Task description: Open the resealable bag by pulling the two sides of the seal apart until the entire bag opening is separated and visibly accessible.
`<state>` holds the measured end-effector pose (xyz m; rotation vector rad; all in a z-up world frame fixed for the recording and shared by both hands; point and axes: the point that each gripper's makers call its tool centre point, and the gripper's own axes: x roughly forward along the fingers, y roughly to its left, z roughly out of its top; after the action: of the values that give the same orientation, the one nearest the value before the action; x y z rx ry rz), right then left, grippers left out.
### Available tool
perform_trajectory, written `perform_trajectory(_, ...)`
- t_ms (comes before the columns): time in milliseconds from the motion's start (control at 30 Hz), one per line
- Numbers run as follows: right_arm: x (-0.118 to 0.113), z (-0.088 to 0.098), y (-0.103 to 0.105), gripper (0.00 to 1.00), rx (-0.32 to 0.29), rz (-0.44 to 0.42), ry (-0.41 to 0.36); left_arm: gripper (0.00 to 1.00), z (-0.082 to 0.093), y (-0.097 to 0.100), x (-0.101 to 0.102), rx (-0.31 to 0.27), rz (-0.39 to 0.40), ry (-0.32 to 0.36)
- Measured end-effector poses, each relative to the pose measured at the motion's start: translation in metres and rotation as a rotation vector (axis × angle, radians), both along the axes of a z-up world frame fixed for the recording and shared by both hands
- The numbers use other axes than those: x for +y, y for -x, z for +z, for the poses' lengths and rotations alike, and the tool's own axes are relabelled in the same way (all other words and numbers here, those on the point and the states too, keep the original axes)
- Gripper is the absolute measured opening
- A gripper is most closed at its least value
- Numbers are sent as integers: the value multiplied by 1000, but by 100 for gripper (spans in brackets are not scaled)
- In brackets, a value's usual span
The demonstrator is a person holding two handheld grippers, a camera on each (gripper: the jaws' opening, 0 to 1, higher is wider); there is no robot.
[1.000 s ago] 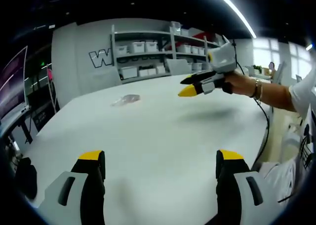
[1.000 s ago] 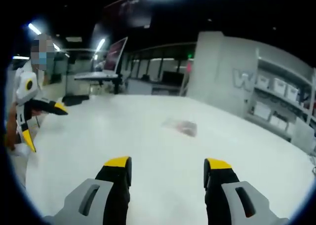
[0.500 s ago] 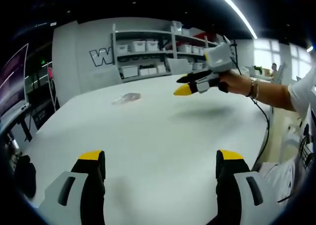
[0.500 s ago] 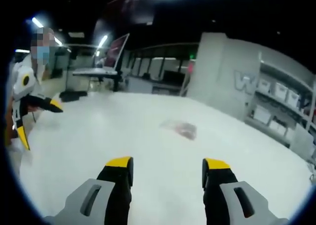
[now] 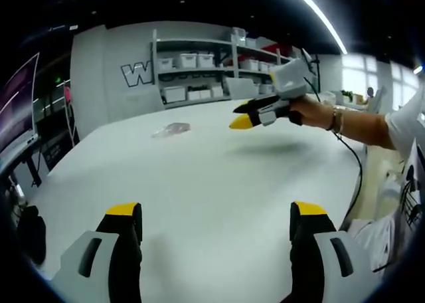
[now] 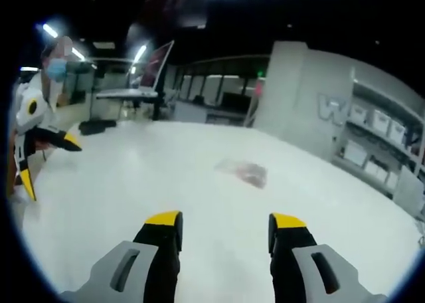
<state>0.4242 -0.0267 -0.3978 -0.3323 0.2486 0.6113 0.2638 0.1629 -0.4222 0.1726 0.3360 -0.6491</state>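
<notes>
A small clear resealable bag (image 5: 171, 129) with something dark reddish inside lies flat on the far part of the white table (image 5: 219, 183); in the right gripper view the bag (image 6: 244, 172) is ahead of the jaws, well out of reach. My left gripper (image 5: 216, 220) hovers open over the near table edge, nothing between its jaws. My right gripper (image 6: 224, 224) is open and empty too. In the left gripper view the right gripper (image 5: 243, 119) comes in from the right, held by a hand above the table. The left gripper (image 6: 43, 158) shows at the left of the right gripper view.
Shelves with white bins (image 5: 199, 77) line the far wall behind the table. A monitor on a desk (image 6: 149, 77) stands beyond the table's far side. A cable (image 5: 355, 163) hangs from the right gripper near the table's right edge.
The right gripper has drifted a little further over the table toward the bag. The bag has not moved. Both grippers stay open.
</notes>
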Motion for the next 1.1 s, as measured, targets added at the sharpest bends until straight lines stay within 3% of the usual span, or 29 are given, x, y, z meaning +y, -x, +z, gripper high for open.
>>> perform_trajectory(433,5,-7,-9,47,15,1,14,91,2,2,-1,17,-4,30)
perform_trajectory(800,14,-12,-14,44,32,7,-28,91,5,5,-6,39,-17,37)
perform_trajectory(1100,18,-6,-17,43,29,24,-36,91,7,5,-10,59,-10,71)
